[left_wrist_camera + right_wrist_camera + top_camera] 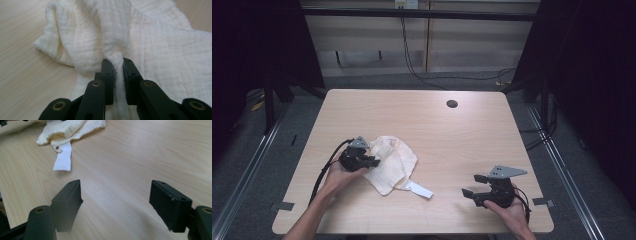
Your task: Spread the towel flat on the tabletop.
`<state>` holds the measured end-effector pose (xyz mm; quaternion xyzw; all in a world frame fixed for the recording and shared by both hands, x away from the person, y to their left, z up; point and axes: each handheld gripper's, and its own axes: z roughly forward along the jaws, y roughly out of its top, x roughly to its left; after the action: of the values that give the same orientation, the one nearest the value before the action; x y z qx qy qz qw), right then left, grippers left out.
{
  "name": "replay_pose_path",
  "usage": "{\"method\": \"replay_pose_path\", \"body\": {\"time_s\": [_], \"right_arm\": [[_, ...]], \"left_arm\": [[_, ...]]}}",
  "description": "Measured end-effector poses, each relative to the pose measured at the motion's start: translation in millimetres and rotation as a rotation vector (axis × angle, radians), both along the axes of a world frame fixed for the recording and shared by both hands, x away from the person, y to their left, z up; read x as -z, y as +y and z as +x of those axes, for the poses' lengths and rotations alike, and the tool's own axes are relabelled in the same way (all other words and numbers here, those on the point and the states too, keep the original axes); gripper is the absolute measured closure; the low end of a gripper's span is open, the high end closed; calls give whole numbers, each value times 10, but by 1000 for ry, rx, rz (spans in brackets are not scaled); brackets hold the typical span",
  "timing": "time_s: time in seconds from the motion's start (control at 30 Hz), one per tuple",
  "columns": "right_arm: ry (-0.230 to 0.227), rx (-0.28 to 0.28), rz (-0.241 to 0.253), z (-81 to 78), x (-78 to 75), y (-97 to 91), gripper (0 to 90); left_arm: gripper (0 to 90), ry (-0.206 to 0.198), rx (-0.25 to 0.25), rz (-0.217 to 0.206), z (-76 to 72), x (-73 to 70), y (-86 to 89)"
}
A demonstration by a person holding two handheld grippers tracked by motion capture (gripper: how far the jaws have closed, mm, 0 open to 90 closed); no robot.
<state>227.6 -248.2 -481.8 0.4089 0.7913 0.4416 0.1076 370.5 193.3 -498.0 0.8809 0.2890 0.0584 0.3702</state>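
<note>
Pinching a fold of the cloth (117,62), the left gripper (373,161) is nearest; the right gripper (472,186), jaws spread, is positioned at its 4 o'clock on the worktop (452,135).

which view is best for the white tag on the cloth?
Right gripper view. The white tag lies flat on the table, near and unblocked, hanging off the cloth by a loop. The high view shows the tag small, at the cloth's near edge. The left gripper view has just cloth pinched between its jaws.

Cloth (392,162) blocks table (437,130) left-centre; far half and right side free.
</note>
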Motion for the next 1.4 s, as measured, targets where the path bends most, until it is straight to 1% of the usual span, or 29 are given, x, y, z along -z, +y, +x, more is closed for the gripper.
{"method": "replay_pose_path", "body": {"time_s": [0.03, 0.1, 0.2, 0.33, 0.37, 0.4, 0.43, 0.47, 0.53, 0.6, 0.63, 0.67, 0.7, 0.8, 0.83, 0.9, 0.93, 0.97, 1.0, 1.07, 1.13, 1.2, 1.23, 1.3, 1.33, 1.4], "right_arm": [[-3, -2, 3, 1, 0, -1, 256], [-3, 0, 2, 2, -1, -3, 256], [-2, 3, 3, -1, -4, -6, 256], [-3, 4, 3, -3, -6, -9, 256], [-4, 5, 3, -4, -7, -11, 256], [-7, 5, 3, -3, -7, -12, 256], [-6, 7, 3, -4, -8, -12, 256], [-6, 7, 2, -4, -8, -12, 256], [-6, 16, 8, -4, -10, -11, 256], [-10, 15, 17, 2, -15, -16, 256], [-13, 17, 15, 0, -16, -13, 256], [-11, 14, 16, -2, -17, -13, 256], [-10, 11, 15, -6, -17, -11, 256], [-10, 7, 13, -9, -16, -12, 256], [-8, 9, 12, -10, -17, -12, 256], [-12, 10, 5, -10, -17, -10, 261], [-15, 17, -3, -11, -17, -6, 263], [-16, 22, -8, -10, -17, -4, 263], [-16, 27, -8, -8, -18, -5, 263], [-21, 30, -6, -4, -22, -11, 262], [-24, 35, -7, -10, -27, -8, 262], [-24, 33, -8, -14, -29, -9, 258], [-24, 32, -6, -14, -30, -9, 258], [-29, 31, -10, -16, -32, -13, 254], [-30, 33, -11, -16, -33, -15, 248], [-35, 44, -13, -22, -40, -23, 248]], "left_arm": [[811, -2, 9, 9, -11, -7, -25], [811, 0, 19, 4, -34, -4, -72], [811, -8, 34, 16, -74, -11, -146], [810, 17, 37, 2, -129, -13, -251], [810, 17, 33, -1, -149, -11, -283], [810, 31, 39, -13, -168, -7, -316], [809, 37, 45, -23, -181, -2, -335], [809, 33, 46, -21, -206, -4, -367], [808, 40, 71, -10, -244, -16, -430], [806, 34, 99, -21, -284, -7, -491], [806, 33, 112, -10, -297, -16, -518], [805, 34, 117, -14, -315, -14, -548], [805, 29, 123, -7, -332, -18, -572], [799, 25, 127, -4, -379, -18, -640], [795, 29, 130, -8, -391, -18, -660], [785, 53, 127, -23, -405, -16, -705], [784, 54, 123, -23, -412, -17, -731], [784, 48, 121, -14, -424, -21, -765], [784, 44, 121, -17, -438, -18, -804], [782, 54, 135, -31, -458, -12, -860], [752, 52, 148, -22, -472, -19, -899], [692, 67, 139, -35, -470, -19, -916], [660, 51, 137, -12, -468, -32, -919], [587, 58, 130, -26, -465, -49, -919], [555, 53, 128, -30, -460, -71, -906], [490, 43, 118, -55, -458, -132, -866]]}}
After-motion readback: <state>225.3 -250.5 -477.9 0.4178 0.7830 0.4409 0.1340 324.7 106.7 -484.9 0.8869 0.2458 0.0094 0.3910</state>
